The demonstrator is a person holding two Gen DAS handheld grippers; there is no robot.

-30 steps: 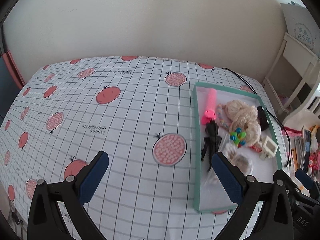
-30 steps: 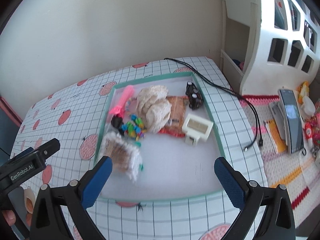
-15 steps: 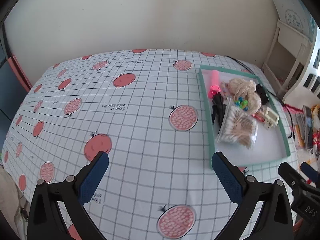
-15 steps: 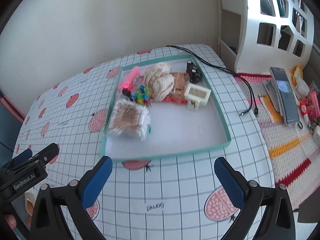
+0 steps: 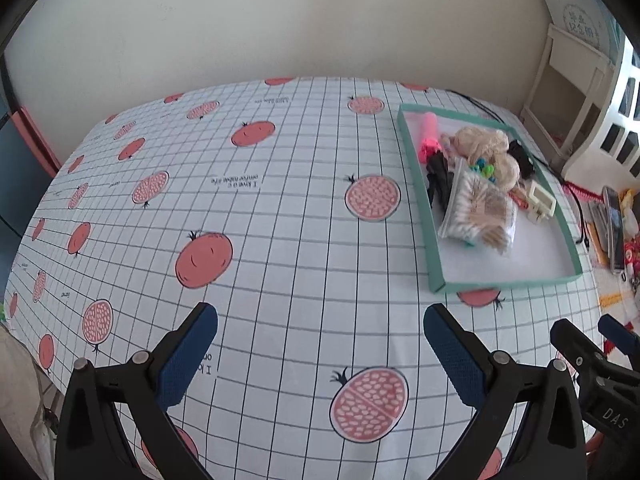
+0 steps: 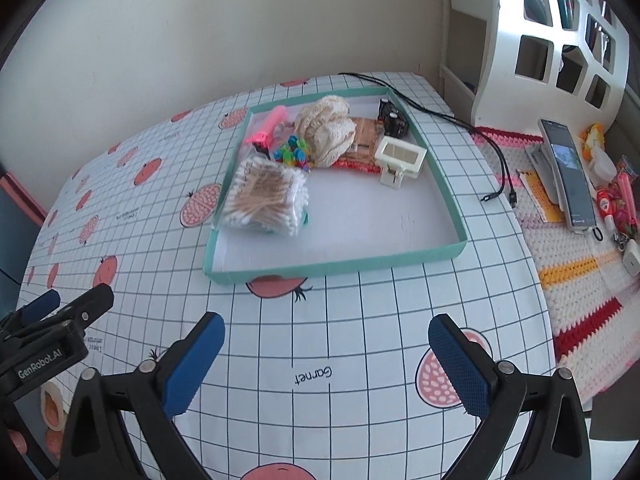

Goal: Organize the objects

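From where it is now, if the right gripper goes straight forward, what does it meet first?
Probably the near wall of the green tray. Only bare tablecloth lies between the open right gripper and it. Depth is unclear, so it could pass above the rim.

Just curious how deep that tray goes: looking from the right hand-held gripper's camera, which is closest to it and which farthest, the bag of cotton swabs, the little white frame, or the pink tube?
From the right hand-held gripper, both fingers apart:
1. Bag of cotton swabs, tray's left side, nearest.
2. White frame, right of middle.
3. Pink tube, far left corner of the tray.
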